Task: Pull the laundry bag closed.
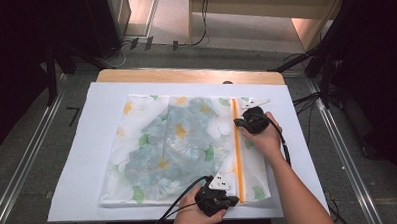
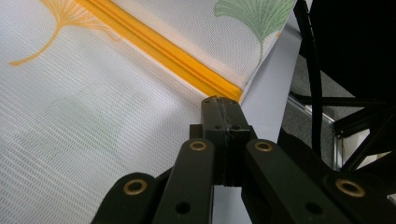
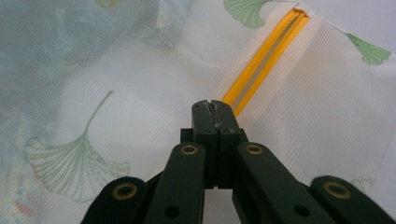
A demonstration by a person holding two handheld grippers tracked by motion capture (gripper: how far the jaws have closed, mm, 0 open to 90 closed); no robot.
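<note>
Scene: a mesh laundry bag (image 1: 172, 148) lies flat on a white sheet (image 1: 73, 161) over a wooden table (image 1: 185, 74), toward the sheet's right half, its orange zipper (image 1: 236, 150) running from the far edge toward the near edge
Left gripper (image 1: 228, 200): at the bag's near edge, jaws pressed together right at the zipper's near end; whether they pinch mesh or the tape end I cannot tell
Right gripper (image 1: 238, 122): near the zipper's far end, jaws together on or just over the orange tape; the slider is not visible, so what they hold is unclear
Likely step: working the zipper, one end anchored while the other hand runs along it
Doing it well: keep the near end taut and low, pull straight along the tape line, avoid lifting so that loose mesh does not bunch into the teeth
Bag material: fine white netting, semi-transparent, printed with green and yellow ginkgo leaves, limp and easily wrinkled
Contents: a blue-grey flowered cloth (image 1: 175, 143) shows through the mesh, folded soft and uneven
Zipper: narrow, stiffer than the net, two parallel orange strips in the right gripper view
</note>
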